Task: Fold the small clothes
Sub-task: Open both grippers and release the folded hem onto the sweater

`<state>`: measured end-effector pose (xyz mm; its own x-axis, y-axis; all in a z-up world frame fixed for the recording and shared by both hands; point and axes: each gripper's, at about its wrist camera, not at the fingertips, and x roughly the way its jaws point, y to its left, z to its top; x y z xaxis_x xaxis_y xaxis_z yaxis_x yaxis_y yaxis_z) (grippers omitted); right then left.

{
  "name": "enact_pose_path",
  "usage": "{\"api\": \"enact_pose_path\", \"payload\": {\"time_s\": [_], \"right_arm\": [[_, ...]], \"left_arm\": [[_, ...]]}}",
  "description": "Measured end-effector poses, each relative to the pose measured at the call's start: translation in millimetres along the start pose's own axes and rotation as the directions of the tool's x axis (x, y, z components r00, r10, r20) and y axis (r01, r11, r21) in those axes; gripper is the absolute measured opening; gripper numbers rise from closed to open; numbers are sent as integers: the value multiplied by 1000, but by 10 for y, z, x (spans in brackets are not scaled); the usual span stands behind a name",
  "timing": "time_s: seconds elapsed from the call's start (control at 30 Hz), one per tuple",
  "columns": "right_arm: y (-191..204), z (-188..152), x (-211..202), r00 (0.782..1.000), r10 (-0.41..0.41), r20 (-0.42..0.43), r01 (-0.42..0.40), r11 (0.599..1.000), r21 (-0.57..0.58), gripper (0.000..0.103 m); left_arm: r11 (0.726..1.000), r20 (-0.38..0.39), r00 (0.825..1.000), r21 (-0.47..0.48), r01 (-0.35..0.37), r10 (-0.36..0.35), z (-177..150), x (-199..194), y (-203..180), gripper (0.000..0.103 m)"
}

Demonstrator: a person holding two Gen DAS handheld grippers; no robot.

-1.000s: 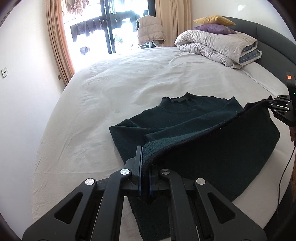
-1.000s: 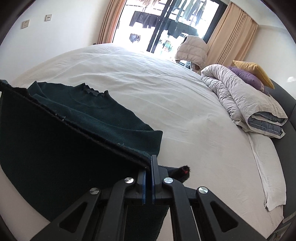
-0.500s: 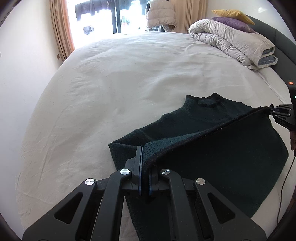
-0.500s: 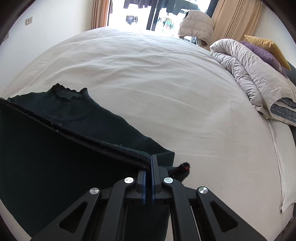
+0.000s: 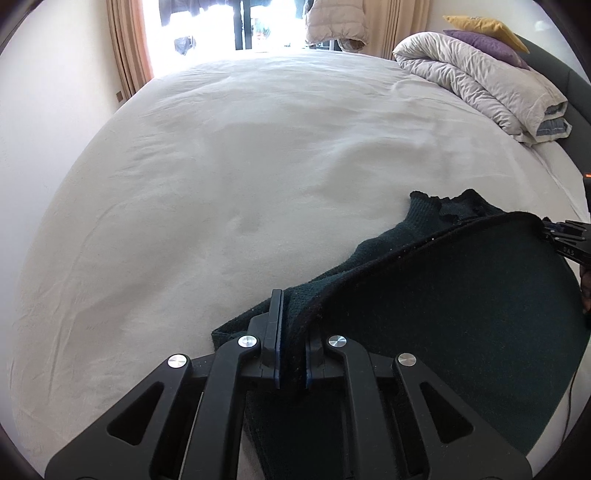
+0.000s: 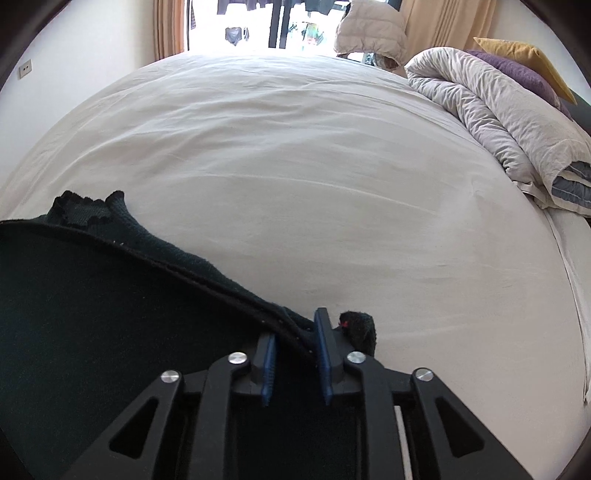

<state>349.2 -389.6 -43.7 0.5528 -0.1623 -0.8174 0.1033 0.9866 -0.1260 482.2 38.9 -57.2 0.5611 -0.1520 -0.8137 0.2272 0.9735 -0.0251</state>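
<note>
Item: dark green knit sweater [image 5: 461,314], lying on the near part of my bed's white sheet [image 5: 240,166], its lower half brought up and over so that the hem edge reaches toward the frilled collar [image 5: 458,206] at the far end.

My left claw [image 5: 291,332]: pads almost together, the hem corner of the sweater pinched between them; the knit rises out of the gap and runs off to the right as a taut dark edge.

My right claw [image 6: 295,347]: jaws have just been opening and now stand apart, blue pads showing. The sweater's other hem corner still lies in the gap, resting against the right pad, no longer pressed from both sides. In the left wrist view this claw shows at the far right edge, at the end of the lifted hem; small lettering on its body is too blurred to read.

A dark fuzzy tip with a red fleck [image 6: 360,326] lies just beside the right claw on its right side; I cannot tell what it is.

Surroundings: folded pale duvet [image 6: 498,107] at the far right of the bed, purple cushion [image 6: 517,70] and yellow cushion [image 6: 524,55] stacked on it. Beige puffer vest [image 6: 369,33] hanging at the bright window beyond, curtains [image 5: 129,44] either side. Wall socket [image 6: 25,68] far left. Open sheet lies ahead of both claws.
</note>
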Motion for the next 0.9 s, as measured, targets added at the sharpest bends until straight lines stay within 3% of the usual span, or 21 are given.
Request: {"api": "enact_pose_path", "payload": {"time_s": [0.1,0.17,0.2,0.23,0.27,0.3,0.37,0.5,0.57,0.67,0.8,0.9], "right_arm": [[-176,-31,-93,998,52,23,-53,996,65,53],[-229,-53,-197,998,36,55,-41,996,83,57],[-246,-69,-250,998,9,67,-15,996,88,67],[-268,-85,-283,997,-28,75,21,995,99,87],[-300,-102,-317,995,-53,88,43,993,112,94],[-342,-115,-345,993,-59,100,46,991,127,95],[-422,-112,-390,994,-48,99,31,986,165,92],[-375,-133,-651,986,35,162,-69,977,203,73],[-239,-202,-773,974,125,187,-163,965,207,66],[109,-400,-856,934,300,193,-334,925,179,60],[561,-696,-802,879,448,161,-468,875,121,59],[625,-862,-626,890,437,127,-452,883,125,55]], "left_arm": [[1000,-4,1000,-4,16,-16,16,-43,45,15],[1000,0,1000,5,-3,3,4,-123,74,24],[999,4,999,14,-36,36,1,-160,90,30],[996,8,996,21,-91,91,-3,-207,120,58],[989,19,989,24,-149,149,-5,-249,170,83],[981,39,980,19,-195,194,-2,-295,223,87],[980,37,979,-14,-200,200,15,-367,344,87],[981,109,976,-50,-187,191,-12,-700,303,87],[984,167,970,-22,-176,177,-62,-882,88,87],[994,188,977,37,-105,97,-186,-951,-313,87],[986,137,982,89,-141,128,-455,-703,-676,87],[980,60,983,86,-179,174,-719,-466,-703,86]]}}
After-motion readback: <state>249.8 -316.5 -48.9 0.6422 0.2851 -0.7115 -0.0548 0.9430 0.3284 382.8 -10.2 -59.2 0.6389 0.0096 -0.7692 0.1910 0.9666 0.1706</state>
